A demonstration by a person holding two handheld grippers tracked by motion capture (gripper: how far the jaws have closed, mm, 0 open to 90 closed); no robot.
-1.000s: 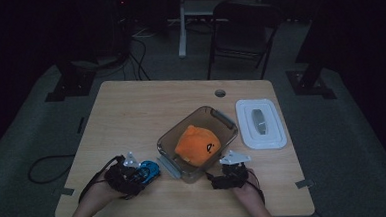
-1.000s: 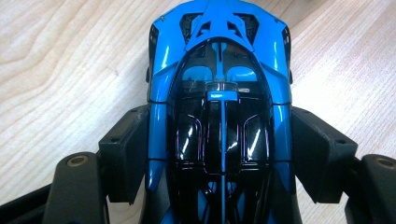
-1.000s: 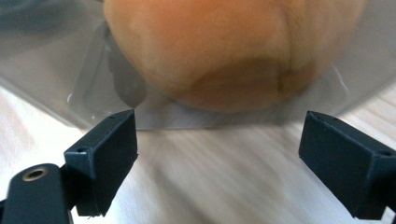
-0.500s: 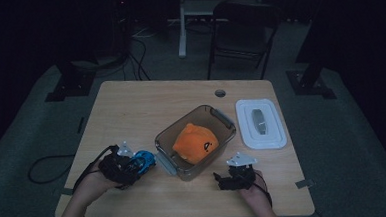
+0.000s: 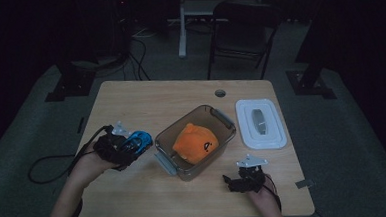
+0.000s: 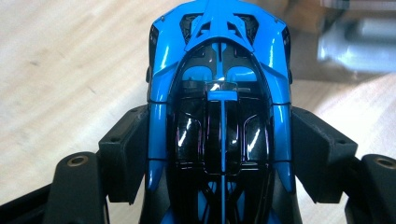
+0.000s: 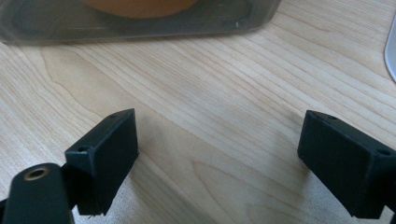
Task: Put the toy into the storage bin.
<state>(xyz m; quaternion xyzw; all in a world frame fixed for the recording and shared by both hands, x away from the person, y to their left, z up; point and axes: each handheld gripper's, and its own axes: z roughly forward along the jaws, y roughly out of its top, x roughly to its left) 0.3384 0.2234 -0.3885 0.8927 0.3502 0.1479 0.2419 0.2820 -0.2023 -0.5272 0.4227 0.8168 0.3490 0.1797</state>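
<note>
Left gripper [image 5: 133, 145] is clamping the blue toy car [image 6: 219, 116], pads pressing on both flanks, nose pointing away from the camera in the left gripper view. In the high view the car [image 5: 138, 140] is sitting at the table's left side, just left of the clear bin [image 5: 221, 118], and is looking lifted off the table [image 5: 145, 98], though contact is hard to judge from above.

Right gripper [image 5: 235, 179] is idling near the front edge on the right, jaws spread wide with nothing between them, bare wood showing in the gap. Its fingers [image 7: 105, 156] are pointing toward the bin's near wall.

Orange cap [image 5: 197, 142] is already lying inside the bin. White lid [image 5: 260, 123] is resting flat on the table just right of the bin, apart from it.

Progress, as a judgement: pick is done and the car is in transit. Likely remaining: carrying the car over the left rim, releasing it beside the cap, then fitting the lid. Roughly midway.
</note>
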